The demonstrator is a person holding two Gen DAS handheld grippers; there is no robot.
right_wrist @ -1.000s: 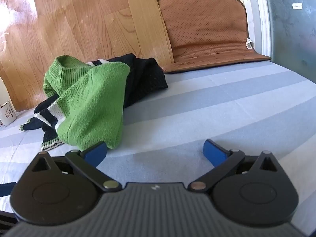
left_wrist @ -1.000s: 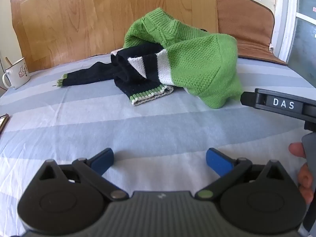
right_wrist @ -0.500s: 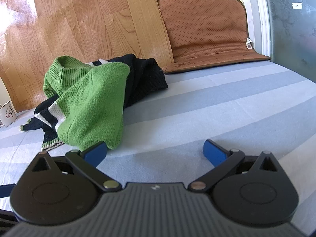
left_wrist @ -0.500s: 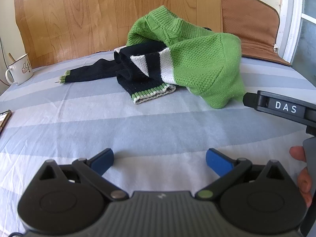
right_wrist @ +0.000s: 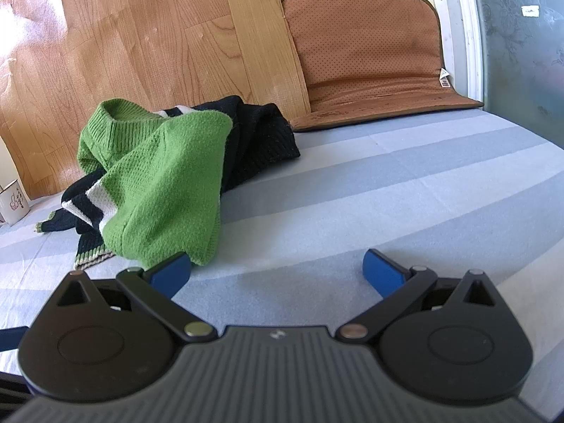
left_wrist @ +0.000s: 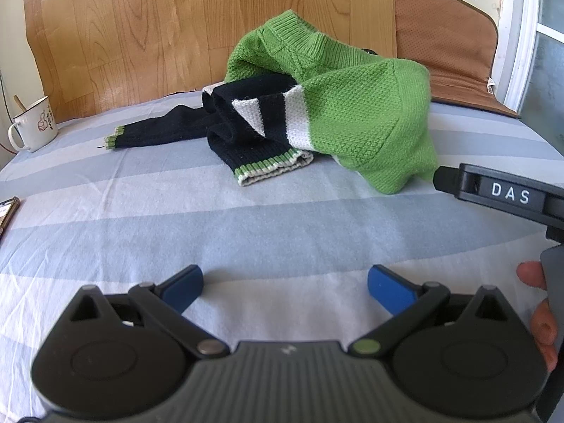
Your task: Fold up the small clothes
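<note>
A small knitted sweater (left_wrist: pixel 352 112), green with black and white stripes, lies crumpled on the blue-striped bed sheet (left_wrist: pixel 176 218). One black sleeve with a green cuff (left_wrist: pixel 114 139) stretches out to the left. My left gripper (left_wrist: pixel 283 283) hovers open over the sheet, well in front of the sweater, nothing between its blue fingers. In the right wrist view the same sweater (right_wrist: pixel 165 183) sits left of centre, and my right gripper (right_wrist: pixel 276 269) stands open, its left fingertip (right_wrist: pixel 172 268) close to the green hem.
A white enamel mug (left_wrist: pixel 33 125) stands at the far left by the wooden headboard (left_wrist: pixel 158 35). A phone (left_wrist: pixel 7 209) lies at the left edge. A brown cushion (right_wrist: pixel 370 56) leans at the back right. A hand (left_wrist: pixel 539 313) holds the other gripper's body (left_wrist: pixel 507 194).
The left wrist view has shifted a little, so the sweater sits slightly further right and nearer. The right gripper has barely moved. Both stay open.
</note>
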